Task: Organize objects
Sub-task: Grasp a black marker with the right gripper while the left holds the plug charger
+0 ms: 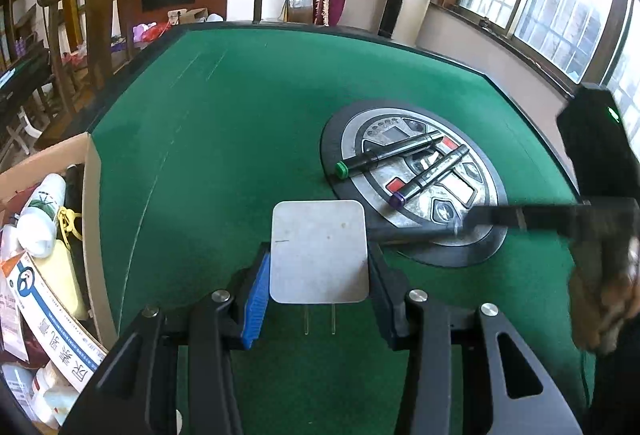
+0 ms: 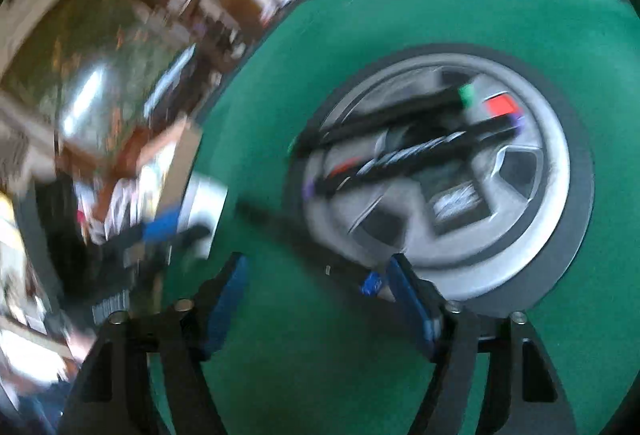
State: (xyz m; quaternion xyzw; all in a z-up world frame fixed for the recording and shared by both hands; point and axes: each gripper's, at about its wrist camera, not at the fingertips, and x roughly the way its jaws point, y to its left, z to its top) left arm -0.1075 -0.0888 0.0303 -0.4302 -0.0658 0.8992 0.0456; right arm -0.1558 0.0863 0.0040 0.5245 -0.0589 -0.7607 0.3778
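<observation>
Green felt covers the table [image 1: 224, 123], with chairs, a dark screen and windows behind it. At about three o'clock on the felt we see a round control panel [image 1: 412, 179], and two markers lie across it: one with a green cap [image 1: 386, 155] and, just beside it, one with a purple cap [image 1: 430, 175].

Our left gripper [image 1: 318, 267] is clamped on a white charger [image 1: 319, 251], its pads pressing both sides; two prongs point back toward the camera. The charger hangs over the felt near the panel's eight o'clock edge. At nine o'clock, off the table's side, an open cardboard box [image 1: 90, 219] holds bottles and packets.

Our right gripper [image 2: 316, 299] is blurred in its own view. Its jaws stand apart. A dark pen [image 2: 304, 239] lies slanted between them, its near end against the right finger [image 2: 408, 299], while the left finger is clear of it; we cannot tell whether it is truly gripped. From the left view the same pen [image 1: 512, 219] reaches over the panel's five o'clock rim, with a hand [image 1: 604, 299] behind it.
</observation>
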